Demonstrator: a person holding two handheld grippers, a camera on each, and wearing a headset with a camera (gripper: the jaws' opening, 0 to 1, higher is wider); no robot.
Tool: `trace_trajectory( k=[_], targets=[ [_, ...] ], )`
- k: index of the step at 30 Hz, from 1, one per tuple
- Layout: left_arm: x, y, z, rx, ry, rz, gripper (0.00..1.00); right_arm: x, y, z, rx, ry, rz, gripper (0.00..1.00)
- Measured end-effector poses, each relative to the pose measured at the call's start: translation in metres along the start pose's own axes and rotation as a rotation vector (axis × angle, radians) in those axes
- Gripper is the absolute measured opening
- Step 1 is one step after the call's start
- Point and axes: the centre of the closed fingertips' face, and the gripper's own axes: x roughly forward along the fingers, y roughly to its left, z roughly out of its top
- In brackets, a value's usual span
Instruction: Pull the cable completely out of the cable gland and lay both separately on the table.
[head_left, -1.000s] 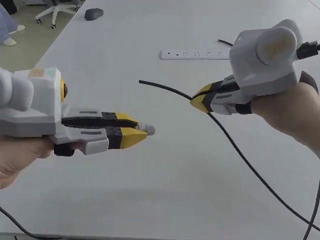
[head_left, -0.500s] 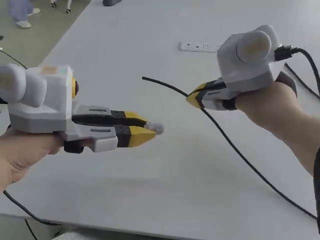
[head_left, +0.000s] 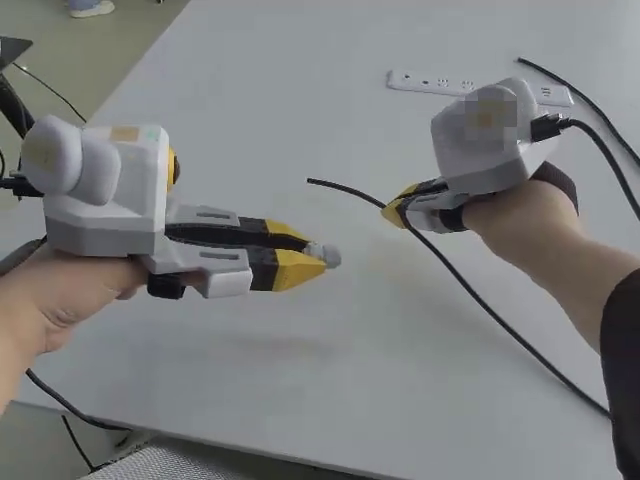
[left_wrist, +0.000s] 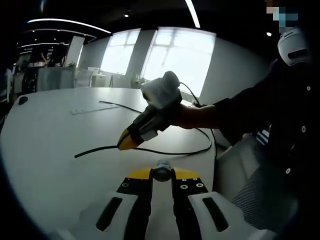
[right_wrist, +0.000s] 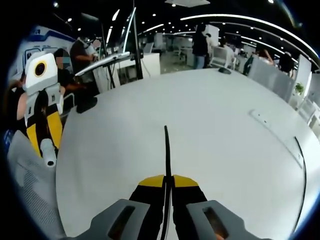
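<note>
My left gripper (head_left: 312, 263) is shut on a small grey-white cable gland (head_left: 328, 257), which pokes out past the yellow fingertips. In the left gripper view the gland (left_wrist: 161, 171) sits pinched between the jaws. My right gripper (head_left: 393, 211) is shut on the black cable (head_left: 480, 300) a short way behind its free end, which points left. The gland and the cable are apart, both held above the white table (head_left: 300, 100). In the right gripper view the cable (right_wrist: 166, 147) runs straight out from the shut jaws, with the left gripper (right_wrist: 44, 131) at the far left.
A white power strip (head_left: 440, 84) lies at the far side of the table. Other black leads (head_left: 585, 115) run along the right side. The table's near edge (head_left: 200, 440) is close below my left hand. People stand at desks in the background.
The head camera has shifted, so both grippers sit lower in the picture. The gap between gland and cable has narrowed slightly. Both grips are unchanged.
</note>
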Motion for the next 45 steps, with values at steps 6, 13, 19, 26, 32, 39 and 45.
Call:
trace_trajectory(
  k=[6, 13, 19, 26, 32, 39, 45],
  targets=[
    [0.002, 0.002, -0.006, -0.007, 0.006, -0.003, 0.15, 0.013, 0.001, -0.003, 0.013, 0.01, 0.006, 0.0],
    [0.003, 0.007, -0.009, -0.019, -0.001, 0.001, 0.15, 0.015, 0.003, -0.009, 0.013, 0.033, 0.007, 0.0],
    [0.007, 0.012, -0.019, 0.003, 0.014, 0.011, 0.15, 0.017, 0.005, -0.015, 0.008, 0.049, 0.006, 0.0],
    [0.015, 0.014, -0.029, -0.007, 0.007, 0.0, 0.15, 0.019, 0.009, -0.019, -0.026, 0.066, 0.004, 0.0],
    [0.022, 0.018, -0.039, 0.008, 0.019, 0.0, 0.15, 0.02, 0.003, -0.019, -0.09, 0.069, -0.015, 0.0],
    [0.027, 0.022, -0.05, 0.006, 0.021, 0.005, 0.15, 0.023, 0.004, -0.018, -0.082, 0.054, 0.003, 0.07],
    [0.034, 0.022, -0.058, 0.002, 0.026, -0.002, 0.15, 0.021, -0.001, -0.017, -0.081, 0.047, 0.004, 0.08]
  ],
)
